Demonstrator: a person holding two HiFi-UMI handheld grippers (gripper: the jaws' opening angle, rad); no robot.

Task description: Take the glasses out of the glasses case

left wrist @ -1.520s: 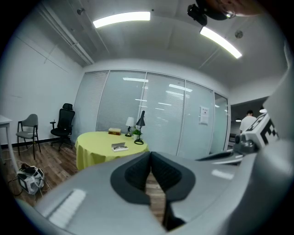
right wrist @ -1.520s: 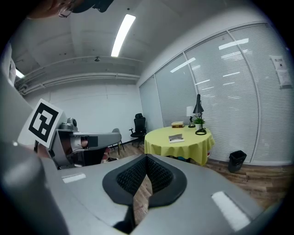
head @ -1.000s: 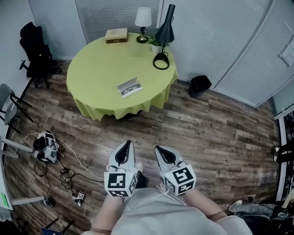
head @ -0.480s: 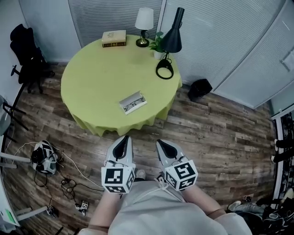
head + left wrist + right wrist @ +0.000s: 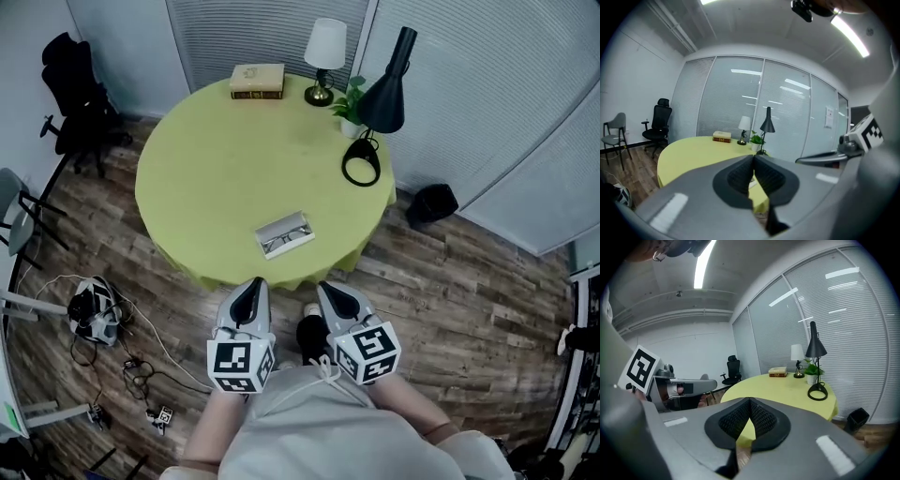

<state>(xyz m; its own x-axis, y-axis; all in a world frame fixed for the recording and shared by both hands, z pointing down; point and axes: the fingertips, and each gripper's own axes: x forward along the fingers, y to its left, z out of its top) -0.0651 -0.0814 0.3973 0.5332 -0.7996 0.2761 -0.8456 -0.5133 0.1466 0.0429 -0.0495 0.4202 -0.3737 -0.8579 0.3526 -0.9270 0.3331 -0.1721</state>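
An open glasses case [image 5: 285,234] with dark glasses inside lies near the front edge of the round yellow-green table [image 5: 216,159]. My left gripper [image 5: 250,290] and right gripper [image 5: 330,293] are held close to my body over the floor, just short of the table's near edge. Both are shut with nothing between the jaws. In the left gripper view the left gripper [image 5: 753,158] points at the table [image 5: 689,150], and its jaws hide the case. The right gripper [image 5: 750,402] also points over the table [image 5: 787,385].
At the table's far side stand a book [image 5: 257,81], a white lamp [image 5: 324,58], a small plant [image 5: 351,101] and a black desk lamp [image 5: 375,112]. A black bin [image 5: 435,202] sits right of the table. An office chair [image 5: 80,103] and cables [image 5: 122,337] are at the left.
The table and case have come nearer and shifted right in the head view as I walk up. Both grippers stay shut and held in front of me.
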